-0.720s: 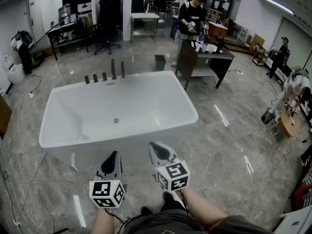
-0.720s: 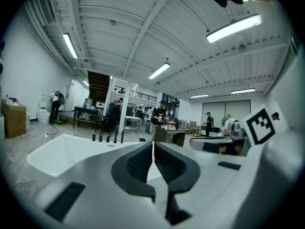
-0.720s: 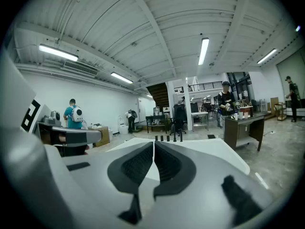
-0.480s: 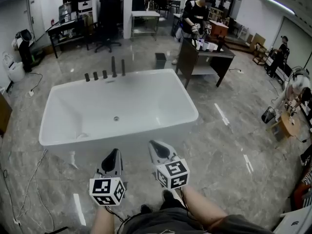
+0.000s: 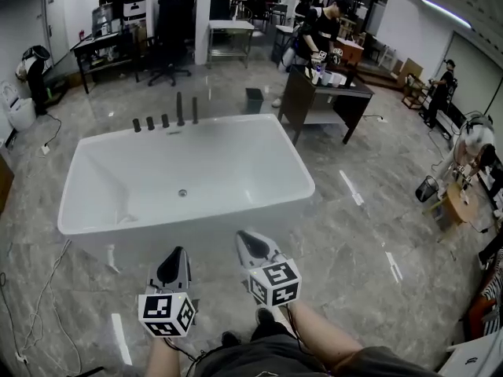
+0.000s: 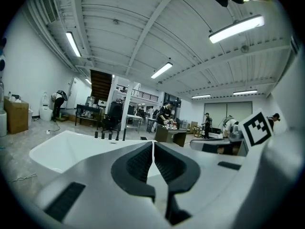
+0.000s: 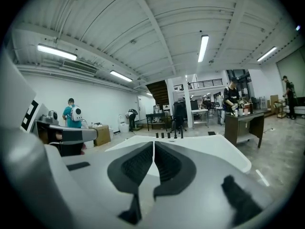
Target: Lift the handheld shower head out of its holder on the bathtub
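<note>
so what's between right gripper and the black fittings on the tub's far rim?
Head view: only the bathtub, its near rim then bare basin with the drain.

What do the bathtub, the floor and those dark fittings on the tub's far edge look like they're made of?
Bathtub: glossy white, probably acrylic or enamel; smooth, with soft reflections of the lights.
Floor: polished grey stone or stone-look tile; veined, and shiny enough to mirror the ceiling lights as streaks.
Fittings: dark, likely matte black metal, but too small to be sure.
</note>
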Available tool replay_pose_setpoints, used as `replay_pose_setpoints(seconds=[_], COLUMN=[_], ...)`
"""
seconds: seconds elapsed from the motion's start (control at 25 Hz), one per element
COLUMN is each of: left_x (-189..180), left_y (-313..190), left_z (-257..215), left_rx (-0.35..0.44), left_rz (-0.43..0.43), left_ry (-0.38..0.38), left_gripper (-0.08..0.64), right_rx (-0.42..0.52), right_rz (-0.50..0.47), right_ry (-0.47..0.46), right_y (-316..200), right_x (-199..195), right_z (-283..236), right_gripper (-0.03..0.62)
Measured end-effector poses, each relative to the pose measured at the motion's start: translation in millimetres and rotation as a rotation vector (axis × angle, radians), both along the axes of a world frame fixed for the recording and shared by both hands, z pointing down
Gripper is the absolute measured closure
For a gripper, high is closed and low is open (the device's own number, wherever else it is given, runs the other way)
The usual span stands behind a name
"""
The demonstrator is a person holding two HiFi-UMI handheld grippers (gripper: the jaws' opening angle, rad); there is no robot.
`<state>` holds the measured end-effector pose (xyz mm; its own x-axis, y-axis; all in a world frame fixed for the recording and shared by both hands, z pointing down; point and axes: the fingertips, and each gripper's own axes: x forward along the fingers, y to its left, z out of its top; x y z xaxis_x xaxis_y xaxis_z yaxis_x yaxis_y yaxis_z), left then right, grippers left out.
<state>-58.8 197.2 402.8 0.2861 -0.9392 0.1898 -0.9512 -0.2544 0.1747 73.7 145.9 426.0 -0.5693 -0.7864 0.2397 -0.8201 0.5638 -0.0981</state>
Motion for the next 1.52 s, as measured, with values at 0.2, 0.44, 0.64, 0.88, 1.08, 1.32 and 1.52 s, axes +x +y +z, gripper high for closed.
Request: replay_pose_setpoints(seconds=[0.2,0.44,0.64,0.88,1.08,1.32,1.52], left_x=[-14.9,-14.3,-9.2,-15.1,-22.2,-20.1,-28.4], left_y=[3.1,-19.5,-46.4,-105.8,-164.1,-234.9,-292.6], left_z=[3.4,5.7,-1.1,5.6,10.2,20.8,23.2], left_rx=[0.011,0.017,0.065,0.055,0.077,0.047,0.024], left_rz=[-0.015,-0.015,0.021,-0.003,-0.057,-0.055,-0.099], left_ry=[0.021,0.005,-0.005,-0.021,-0.052,-0.052,-0.044], left_gripper=[0.535,0.535,0.535,0.535,0.535,0.535,0.535], right_rx=[-0.011,0.006,-0.013,-0.040,-0.058,-0.098,-0.126], right_rz=[0.000,0.029,0.035,0.027,0.010,-0.009,-0.056], right_ry=[-0.025,-0.038,-0.044,-0.006,-0.035,-0.055,-0.053], right_y=[-1.0,-28.9,-65.6,-130.1,-187.4,-264.5,-324.8], right_x=[1.0,9.4,10.7,6.6,5.9,2.5,-8.9], right_z=[8.2,7.3,19.0,27.0,34.8,51.8,56.2], right_gripper=[0.561,0.561,0.561,0.561,0.561,0.561,0.561])
